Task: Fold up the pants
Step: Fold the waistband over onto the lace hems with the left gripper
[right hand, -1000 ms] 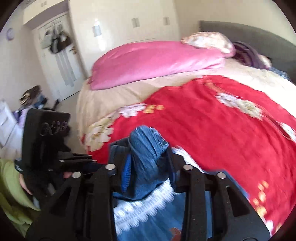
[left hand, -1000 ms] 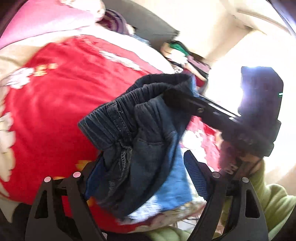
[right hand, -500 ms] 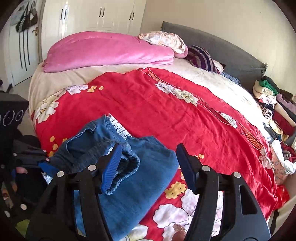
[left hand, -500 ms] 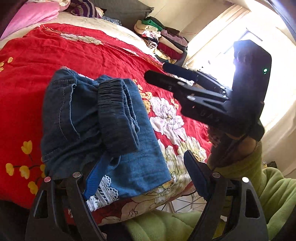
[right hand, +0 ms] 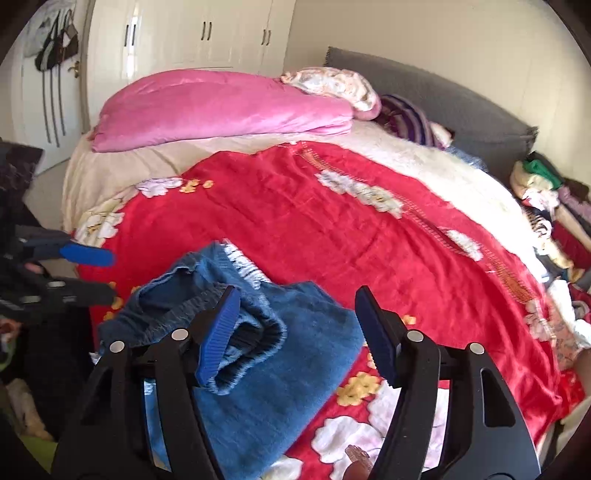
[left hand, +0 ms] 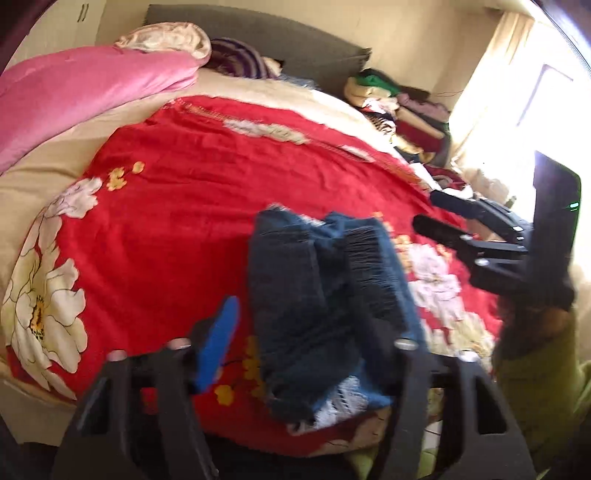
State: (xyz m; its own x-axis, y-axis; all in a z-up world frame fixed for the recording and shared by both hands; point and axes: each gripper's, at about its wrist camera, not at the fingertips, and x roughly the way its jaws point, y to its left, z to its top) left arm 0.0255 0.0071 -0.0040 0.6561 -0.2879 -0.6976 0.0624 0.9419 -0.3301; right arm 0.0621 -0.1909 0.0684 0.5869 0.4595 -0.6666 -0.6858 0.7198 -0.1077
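Observation:
The blue denim pants (left hand: 325,302) lie folded in a bundle on the red flowered blanket (left hand: 177,221) near the bed's front edge, waistband on top and white lace hem showing. They also show in the right wrist view (right hand: 266,350). My left gripper (left hand: 306,332) is open and empty, hovering above the bundle. My right gripper (right hand: 295,325) is open and empty, just above the pants; it shows from the side in the left wrist view (left hand: 454,218). The left gripper shows at the left edge of the right wrist view (right hand: 88,269).
A pink duvet (right hand: 221,107) and pillows lie at the head of the bed by the grey headboard (right hand: 461,107). A pile of folded clothes (right hand: 554,206) sits at the right side. White wardrobes (right hand: 184,33) stand behind. A bright window (left hand: 535,92) is right.
Both grippers let go of the pants, which dropped onto the blanket as a folded bundle. Both grippers opened and drew back and upward from it.

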